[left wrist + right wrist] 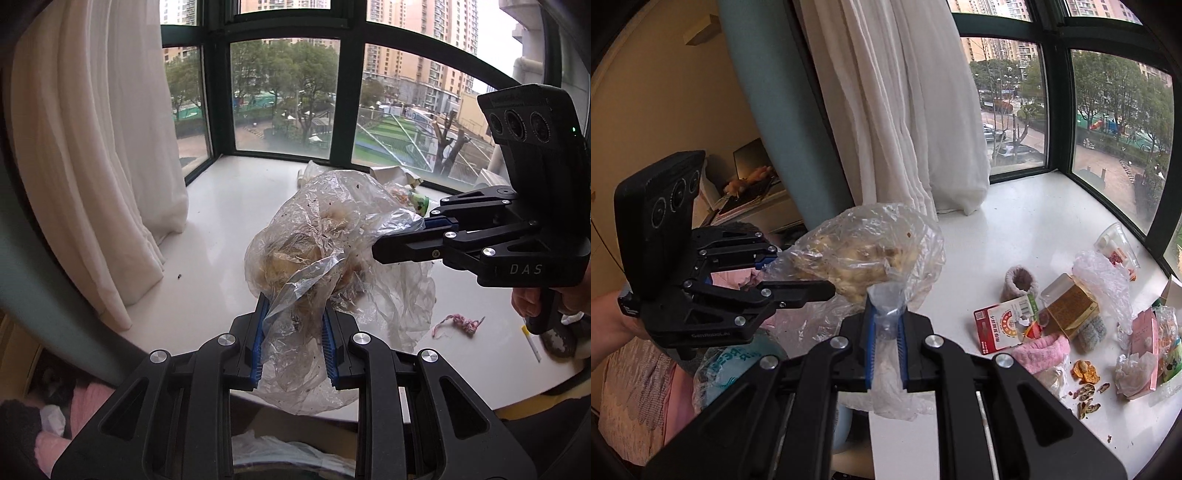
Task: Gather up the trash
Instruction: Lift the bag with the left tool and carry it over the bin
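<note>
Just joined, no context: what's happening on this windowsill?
A person is clearing trash off a white windowsill with two handheld grippers. Both the left gripper and the right gripper are clamped on the same crumpled clear plastic bag holding yellowish-brown scraps, lifted above the sill near its edge. More litter is on the sill: a red-and-white carton, a brown box, a pink sock, nut shells and a clear plastic cup.

A glossy white window-sill worktop [1027, 221] is seen below the panes, on which a red-and-white carton [1006, 325], a brown box [1071, 306], a pink sock [1043, 354], orange peel [1085, 371], nut shells [1087, 408], a clear cup [1117, 245] and pink yarn [458, 323] are strewn
</note>
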